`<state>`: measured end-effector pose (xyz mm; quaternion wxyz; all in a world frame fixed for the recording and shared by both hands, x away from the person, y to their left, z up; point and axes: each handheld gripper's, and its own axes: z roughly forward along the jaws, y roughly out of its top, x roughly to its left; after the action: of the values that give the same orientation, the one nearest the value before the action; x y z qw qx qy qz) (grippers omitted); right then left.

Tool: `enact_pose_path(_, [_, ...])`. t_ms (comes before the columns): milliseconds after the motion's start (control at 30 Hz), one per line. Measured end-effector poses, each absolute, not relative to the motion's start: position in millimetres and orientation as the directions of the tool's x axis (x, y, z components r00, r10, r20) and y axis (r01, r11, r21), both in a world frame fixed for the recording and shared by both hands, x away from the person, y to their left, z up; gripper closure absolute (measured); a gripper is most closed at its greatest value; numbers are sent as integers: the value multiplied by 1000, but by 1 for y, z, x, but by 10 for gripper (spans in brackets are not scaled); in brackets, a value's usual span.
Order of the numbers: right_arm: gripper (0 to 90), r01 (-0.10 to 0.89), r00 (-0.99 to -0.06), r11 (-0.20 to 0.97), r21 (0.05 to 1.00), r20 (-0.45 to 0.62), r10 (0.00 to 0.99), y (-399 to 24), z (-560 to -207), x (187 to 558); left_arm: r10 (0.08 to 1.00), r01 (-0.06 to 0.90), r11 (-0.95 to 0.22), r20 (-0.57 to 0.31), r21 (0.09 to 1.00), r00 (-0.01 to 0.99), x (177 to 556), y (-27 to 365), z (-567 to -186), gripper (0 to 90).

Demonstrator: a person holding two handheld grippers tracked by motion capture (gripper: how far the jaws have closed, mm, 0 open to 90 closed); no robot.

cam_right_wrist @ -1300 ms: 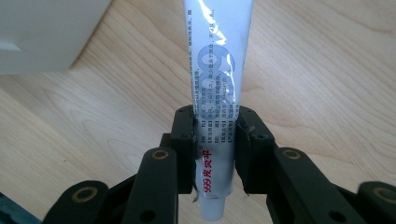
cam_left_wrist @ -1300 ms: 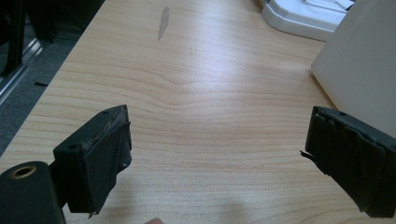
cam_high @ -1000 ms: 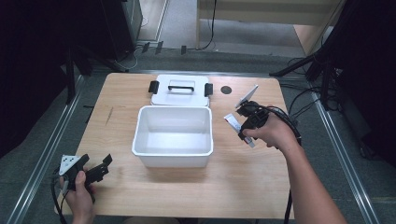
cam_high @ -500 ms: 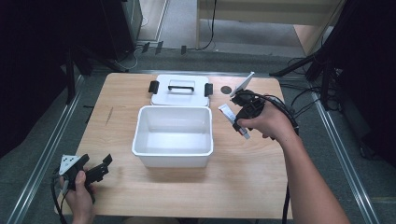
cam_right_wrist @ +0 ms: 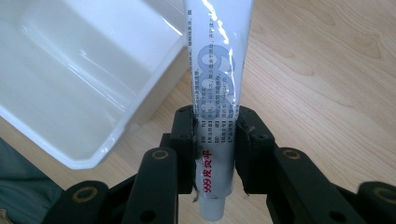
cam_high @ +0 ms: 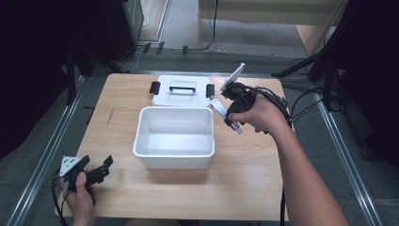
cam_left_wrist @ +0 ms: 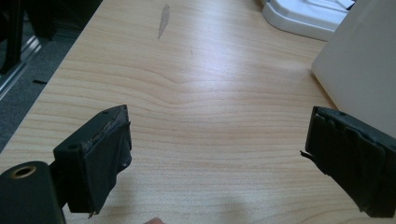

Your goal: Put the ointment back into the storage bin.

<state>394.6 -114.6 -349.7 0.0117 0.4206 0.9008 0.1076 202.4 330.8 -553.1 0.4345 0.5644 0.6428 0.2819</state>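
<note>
My right gripper (cam_high: 228, 116) is shut on a white tube (cam_high: 218, 106) with grey and red print, held in the air just beside the right rim of the open white bin (cam_high: 141, 134). In the right gripper view the tube (cam_right_wrist: 217, 70) runs up from between the pads, its cap end toward the camera, my right gripper (cam_right_wrist: 215, 135) clamped on its lower part, and the bin's corner (cam_right_wrist: 116, 137) lies to the left below. My left gripper (cam_high: 104, 168) rests open at the table's front left corner, nothing between its jaws (cam_left_wrist: 217, 154).
The bin's white lid (cam_high: 181, 92) with black latches lies flat behind the bin. In the left gripper view the bin's wall (cam_left_wrist: 364, 60) stands at the right and the lid (cam_left_wrist: 308, 14) farther back. Bare wood lies in front of and left of the bin.
My right gripper has carried the tube up and to the left, from the table's right side to the bin's right rim. The left gripper has stayed put.
</note>
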Motion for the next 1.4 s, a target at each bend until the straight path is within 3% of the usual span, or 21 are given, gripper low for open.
enact_pose_path(367, [719, 714, -694, 669, 207, 81, 715, -89, -347, 393, 970, 481, 205, -241, 852, 14, 203, 331, -553, 76])
enact_pose_path(633, [719, 625, -775, 743, 238, 81, 626, -69, -348, 388, 970, 483, 207, -244, 851, 15, 203, 331, -553, 76])
enact_pose_path(967, [718, 408, -910, 867, 287, 43, 413, -48, -358, 381, 969, 481, 208, -247, 852, 18, 203, 331, -553, 76])
enact_pose_path(1100, [717, 278, -957, 912, 301, 6, 289, -42, -362, 379, 969, 480, 207, -246, 853, 18, 203, 331, -553, 76])
enact_pose_path(1400, [717, 80, -995, 954, 289, -35, 94, -31, -372, 371, 972, 478, 199, -236, 855, 17, 203, 330, -553, 76])
